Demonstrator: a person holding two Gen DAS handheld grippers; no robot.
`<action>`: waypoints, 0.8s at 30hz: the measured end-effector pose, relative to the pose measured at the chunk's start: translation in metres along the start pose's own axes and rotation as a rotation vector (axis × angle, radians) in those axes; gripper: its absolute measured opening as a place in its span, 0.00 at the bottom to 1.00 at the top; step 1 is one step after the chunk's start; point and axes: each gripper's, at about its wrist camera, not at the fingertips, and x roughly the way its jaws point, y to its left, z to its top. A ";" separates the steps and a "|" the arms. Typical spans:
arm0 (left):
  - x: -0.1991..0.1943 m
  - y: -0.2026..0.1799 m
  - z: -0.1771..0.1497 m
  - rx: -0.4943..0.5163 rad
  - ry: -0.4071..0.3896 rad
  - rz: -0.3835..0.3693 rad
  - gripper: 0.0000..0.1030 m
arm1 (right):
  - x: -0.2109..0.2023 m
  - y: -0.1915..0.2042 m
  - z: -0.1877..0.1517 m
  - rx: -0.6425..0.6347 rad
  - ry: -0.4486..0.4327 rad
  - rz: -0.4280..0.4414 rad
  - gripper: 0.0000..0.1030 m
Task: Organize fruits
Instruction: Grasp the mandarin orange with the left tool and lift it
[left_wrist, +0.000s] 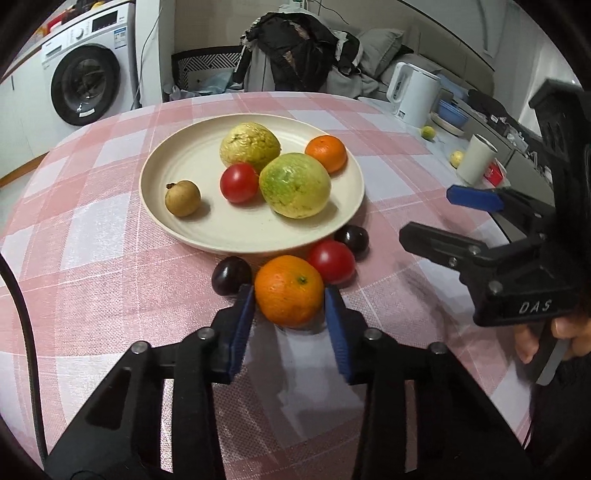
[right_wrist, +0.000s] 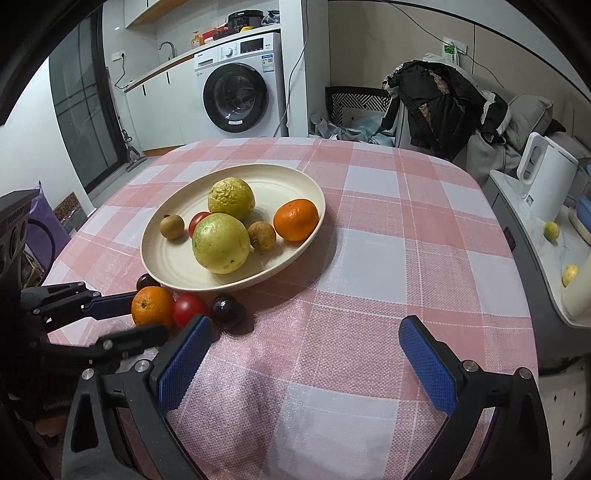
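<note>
A cream plate (left_wrist: 192, 158) (right_wrist: 166, 258) holds two guavas (left_wrist: 294, 184), a tomato (left_wrist: 239, 182), an orange (left_wrist: 326, 153) and two longans (right_wrist: 261, 235). In front of the plate, on the checked cloth, lie an orange (left_wrist: 289, 291) (right_wrist: 152, 306), a tomato (left_wrist: 332, 261) (right_wrist: 189, 310) and two dark plums (left_wrist: 232, 275) (right_wrist: 227, 310). My left gripper (left_wrist: 289, 295) (right_wrist: 149, 314) has its blue pads pressed on both sides of the near orange, which rests on the cloth. My right gripper (right_wrist: 306, 325) (left_wrist: 436, 218) hangs wide open to the right of the loose fruit, with nothing in it.
A side counter at the right carries a white kettle (left_wrist: 413, 94), a white cup (left_wrist: 478, 158) and two small yellow-green fruits (right_wrist: 551, 230). Behind the table stand a chair piled with clothes (right_wrist: 443, 96) and a washing machine (right_wrist: 240, 85).
</note>
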 end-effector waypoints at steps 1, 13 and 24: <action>0.000 0.001 0.000 0.000 -0.001 -0.004 0.34 | 0.000 0.000 0.000 0.000 0.001 -0.001 1.00; -0.020 0.009 -0.021 0.057 -0.022 -0.009 0.33 | 0.004 0.004 -0.003 -0.016 0.017 0.004 1.00; -0.051 0.031 -0.028 0.055 -0.092 0.026 0.34 | 0.003 0.041 -0.006 -0.064 0.066 0.230 0.77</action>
